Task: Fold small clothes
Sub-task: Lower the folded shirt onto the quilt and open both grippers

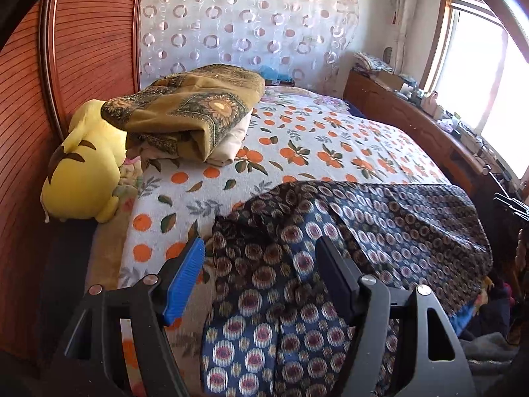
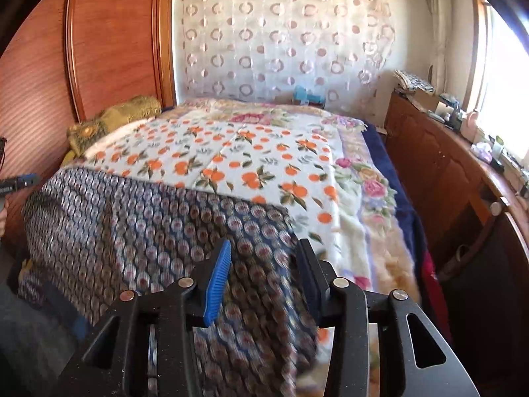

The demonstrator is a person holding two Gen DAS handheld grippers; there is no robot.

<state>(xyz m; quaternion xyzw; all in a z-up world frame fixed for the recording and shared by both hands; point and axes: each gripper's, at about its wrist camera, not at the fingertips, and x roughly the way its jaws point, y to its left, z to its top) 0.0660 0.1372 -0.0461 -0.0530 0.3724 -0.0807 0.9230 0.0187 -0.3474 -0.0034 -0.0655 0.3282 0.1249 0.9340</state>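
- While both sets of jaws stand apart, neither the left gripper (image 1: 261, 258) nor the right gripper (image 2: 264, 264) pinches anything; the garment (image 1: 347, 231) lies loose across the lower half of each view, on the bedspread (image 1: 297, 152)
- Risk: its near edge seems to overhang the bed; unheld, it could slide off
- Risk: cloth bunched at lower centre may crease the fold; a careless regrip might catch two layers

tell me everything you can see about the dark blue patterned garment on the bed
The dark blue patterned garment is thin woven-looking fabric printed with rows of round medallions, pink-centred on some panels and brown on others. It lies spread but creased over the near end of the orange-print bedspread, its near edge hanging off. It lies between both grippers' open jaws, unpinched.
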